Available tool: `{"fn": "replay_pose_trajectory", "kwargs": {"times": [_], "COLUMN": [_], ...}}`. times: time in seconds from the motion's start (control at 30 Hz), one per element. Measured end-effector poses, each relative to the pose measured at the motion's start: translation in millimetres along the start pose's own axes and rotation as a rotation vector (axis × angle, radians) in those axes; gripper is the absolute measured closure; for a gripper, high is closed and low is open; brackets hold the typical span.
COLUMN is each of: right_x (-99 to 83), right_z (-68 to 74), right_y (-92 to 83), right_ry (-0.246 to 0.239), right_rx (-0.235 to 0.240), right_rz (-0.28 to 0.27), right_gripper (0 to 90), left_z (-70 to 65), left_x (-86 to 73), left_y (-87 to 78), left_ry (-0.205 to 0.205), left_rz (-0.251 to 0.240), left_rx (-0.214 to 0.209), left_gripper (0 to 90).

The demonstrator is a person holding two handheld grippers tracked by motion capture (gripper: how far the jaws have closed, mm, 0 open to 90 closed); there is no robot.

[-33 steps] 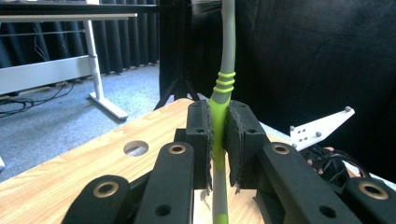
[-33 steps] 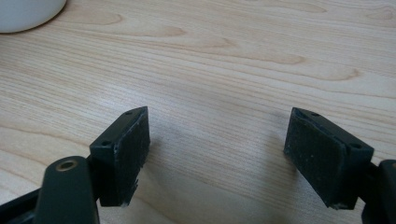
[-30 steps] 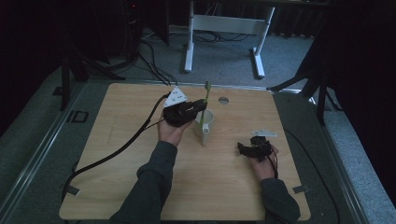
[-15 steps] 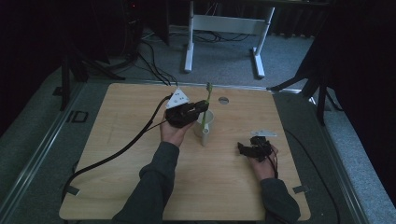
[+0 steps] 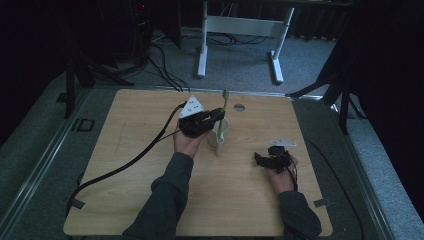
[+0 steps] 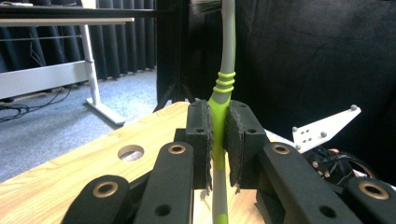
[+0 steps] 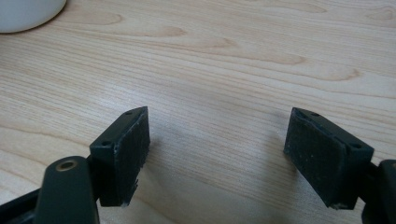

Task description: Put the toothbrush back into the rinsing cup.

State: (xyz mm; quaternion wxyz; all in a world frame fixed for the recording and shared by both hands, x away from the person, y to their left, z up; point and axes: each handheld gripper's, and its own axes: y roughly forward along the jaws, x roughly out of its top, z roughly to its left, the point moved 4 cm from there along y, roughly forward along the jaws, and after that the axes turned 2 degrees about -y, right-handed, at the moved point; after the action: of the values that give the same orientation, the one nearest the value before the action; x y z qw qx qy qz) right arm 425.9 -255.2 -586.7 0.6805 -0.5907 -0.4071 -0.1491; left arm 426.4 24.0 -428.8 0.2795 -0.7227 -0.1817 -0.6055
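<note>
My left gripper (image 5: 219,115) is shut on a toothbrush (image 5: 224,100) with a lime-green and grey handle, and holds it upright. In the left gripper view the pads (image 6: 200,135) clamp the green part of the toothbrush (image 6: 227,60), whose bristle end points up. Directly under it on the table stands a white cup (image 5: 220,136), and the brush's lower end seems to reach into its mouth. My right gripper (image 5: 261,160) rests low on the table to the right of the cup. It is open (image 7: 217,149) with bare wood between its jaws.
The wooden table (image 5: 150,200) has a round hole (image 5: 239,107) near its far edge. The left gripper's black cable (image 5: 125,167) runs off to the front left. A white desk frame (image 5: 240,30) stands on the floor beyond. The cup's edge (image 7: 25,11) shows at the right gripper view's top left.
The left gripper has shifted slightly with the toothbrush, bringing it more upright over the cup. The right gripper has stayed in place.
</note>
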Motion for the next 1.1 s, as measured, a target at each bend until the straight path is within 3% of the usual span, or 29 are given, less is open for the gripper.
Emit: {"fn": "replay_pose_trajectory", "kwargs": {"times": [1.1], "right_x": [0.0], "right_z": [0.0], "right_y": [0.0], "right_ry": [-0.001], "right_rx": [0.0], "right_rz": [0.0], "right_gripper": [21.9], "left_z": [-2.8], "left_x": [-18.8], "left_y": [12.4], "left_ry": [0.038], "left_rz": [0.029], "left_rx": [0.003], "left_gripper": [80.0]}}
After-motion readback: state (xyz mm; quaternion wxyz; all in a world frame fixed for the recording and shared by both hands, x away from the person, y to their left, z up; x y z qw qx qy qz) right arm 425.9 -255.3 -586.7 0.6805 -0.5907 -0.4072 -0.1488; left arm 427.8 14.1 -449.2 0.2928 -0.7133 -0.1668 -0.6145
